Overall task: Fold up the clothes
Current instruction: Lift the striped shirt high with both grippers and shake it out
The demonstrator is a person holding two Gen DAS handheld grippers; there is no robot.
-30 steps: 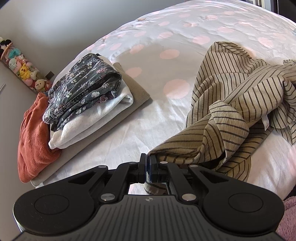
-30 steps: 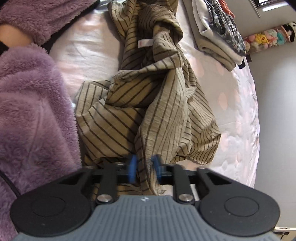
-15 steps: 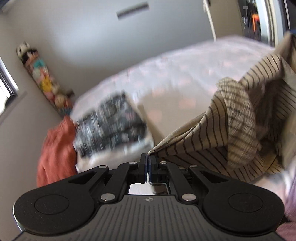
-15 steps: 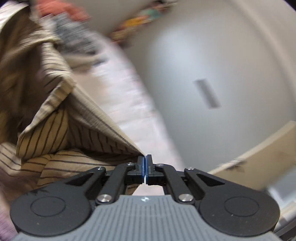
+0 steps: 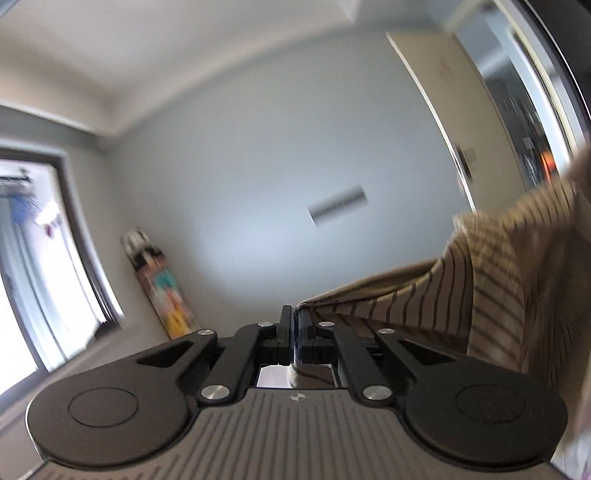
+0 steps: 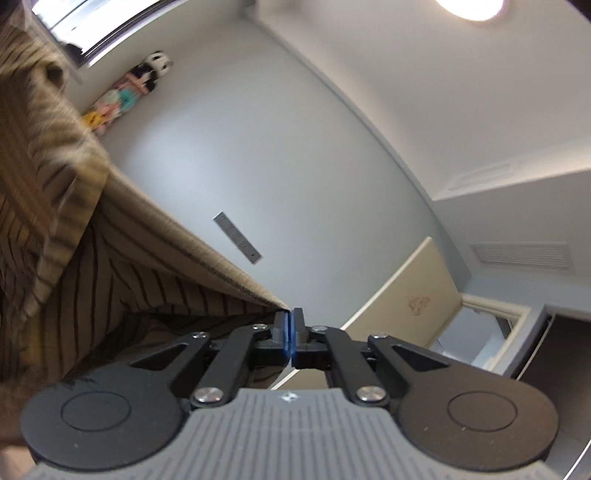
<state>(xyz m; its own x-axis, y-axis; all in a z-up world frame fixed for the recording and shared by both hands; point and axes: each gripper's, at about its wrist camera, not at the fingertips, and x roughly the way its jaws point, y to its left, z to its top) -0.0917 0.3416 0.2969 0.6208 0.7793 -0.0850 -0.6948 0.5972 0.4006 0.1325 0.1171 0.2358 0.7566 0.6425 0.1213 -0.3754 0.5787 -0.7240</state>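
While both cameras are tilted up toward the grey wall (image 5: 266, 192), the striped garment (image 5: 491, 288) is seen held off the bed, pinched at two points. In the left wrist view, the left gripper (image 5: 294, 328) is seen with its fingers pressed together on a corner of the tan, dark-striped cloth, which runs from the fingertips to the right and rises in blurred folds along the right edge of the picture. In the right wrist view, the right gripper (image 6: 290, 332) is likewise seen closed to a hairline gap, its blue pads (image 6: 283, 334) clamped on an edge of the same garment (image 6: 66, 236); from the fingertips the hem is drawn taut up and to the left, and loose folds are bunched against the left edge of the picture.

Relative to the wall, a small grey rectangular plate (image 5: 338, 205) is fixed near its middle. A hanging strip of plush toys (image 5: 159, 284) is set in the wall's corner beside a bright window (image 5: 33, 266). At the opposite end of the wall a cream door (image 6: 402, 299) is seen, and above the wall a ceiling lamp (image 6: 471, 8) is lit. The toys are blurred and cannot be told apart.
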